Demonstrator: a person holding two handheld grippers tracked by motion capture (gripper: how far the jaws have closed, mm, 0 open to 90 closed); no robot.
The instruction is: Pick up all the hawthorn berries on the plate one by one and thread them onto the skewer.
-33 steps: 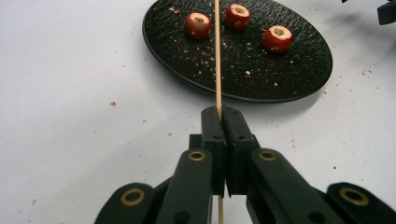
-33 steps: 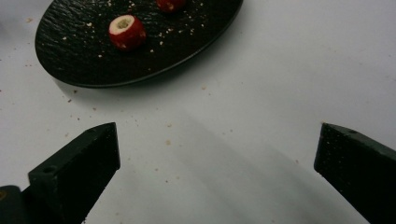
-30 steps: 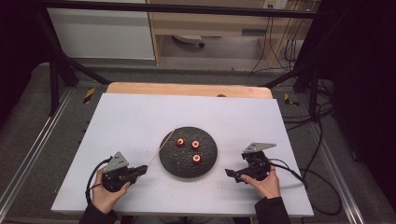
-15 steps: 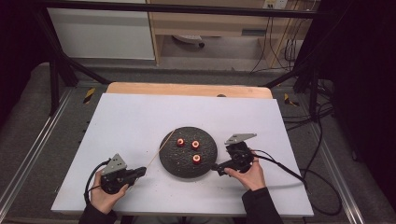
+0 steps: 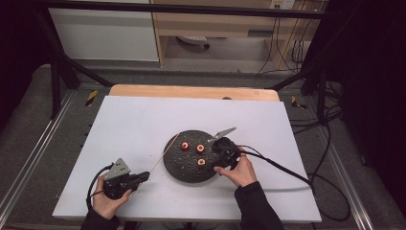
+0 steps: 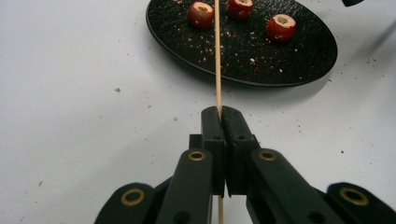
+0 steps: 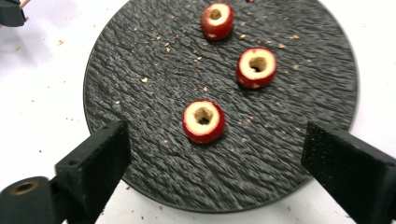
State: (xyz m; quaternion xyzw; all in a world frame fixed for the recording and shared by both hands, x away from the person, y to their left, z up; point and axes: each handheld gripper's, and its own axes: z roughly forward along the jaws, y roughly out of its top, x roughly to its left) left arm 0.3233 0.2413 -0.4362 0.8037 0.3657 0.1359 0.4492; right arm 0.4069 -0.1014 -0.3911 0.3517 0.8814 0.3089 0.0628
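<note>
White counter (image 5: 143,120) stretches out under me, speckled with crumbs, its far edge showing a strip of bare wood. Nearest to me, at the front left, my left gripper (image 5: 140,176) rests low over the counter, its fingers (image 6: 214,135) pressed fully together on a thin wooden skewer (image 6: 217,70). From the left gripper view I see the skewer run straight out from between them and up over the near rim of the black slate plate (image 6: 299,60), ending among the fruit pieces there.

A little farther in, at the middle of the counter, my right gripper (image 5: 213,152) hangs over the right side of the plate (image 5: 179,167). Its fingers (image 7: 100,154) stand wide apart and have just been closing a little; nothing is between their pads. In the right gripper view the nearest cored red fruit piece (image 7: 203,121) lies on the slate between and just beyond the two fingers, hole facing up, untouched. Two more cored pieces (image 7: 256,67) sit farther back on the plate, apart from each other, with crumbs scattered around them.

Beyond the counter I see dark floor, cables and pale cabinets.
</note>
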